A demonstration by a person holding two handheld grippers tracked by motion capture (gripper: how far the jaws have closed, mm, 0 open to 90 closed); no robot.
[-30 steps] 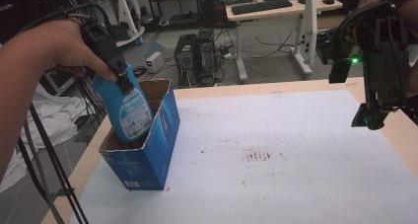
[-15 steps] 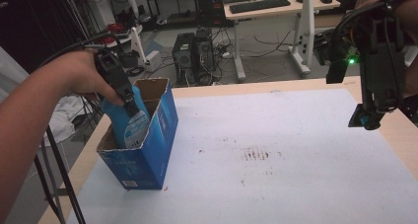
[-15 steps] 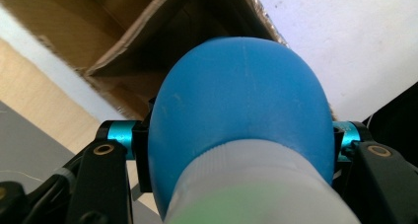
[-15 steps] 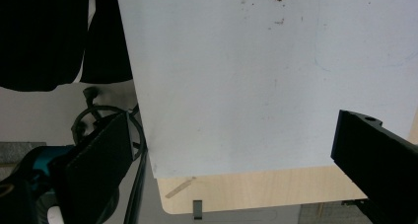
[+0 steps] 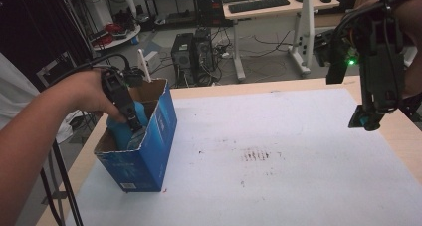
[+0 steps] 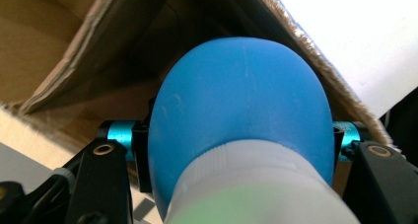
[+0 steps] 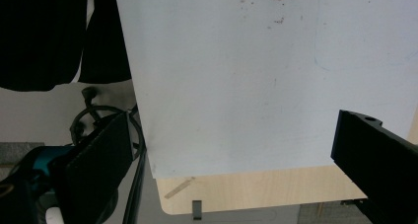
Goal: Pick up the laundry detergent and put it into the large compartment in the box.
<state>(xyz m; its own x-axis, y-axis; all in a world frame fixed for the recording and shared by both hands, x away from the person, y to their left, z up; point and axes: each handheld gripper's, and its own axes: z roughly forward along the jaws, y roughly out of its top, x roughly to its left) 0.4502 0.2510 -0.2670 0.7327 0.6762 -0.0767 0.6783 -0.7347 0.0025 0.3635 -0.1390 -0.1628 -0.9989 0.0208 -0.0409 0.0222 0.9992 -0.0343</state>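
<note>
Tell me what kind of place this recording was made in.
Most likely a lab or workshop. Behind the white-topped table stand a desk with a keyboard, computer towers on the floor amid loose cables, and equipment racks. The left gripper lowers a blue bottle into a blue cardboard box.

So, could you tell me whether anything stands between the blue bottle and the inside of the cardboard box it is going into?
Nothing visible does. The left gripper is shut on the blue bottle, which is already partly inside the open-topped box. The left gripper view shows bare cardboard walls beyond the bottle; the box floor is hidden.
</note>
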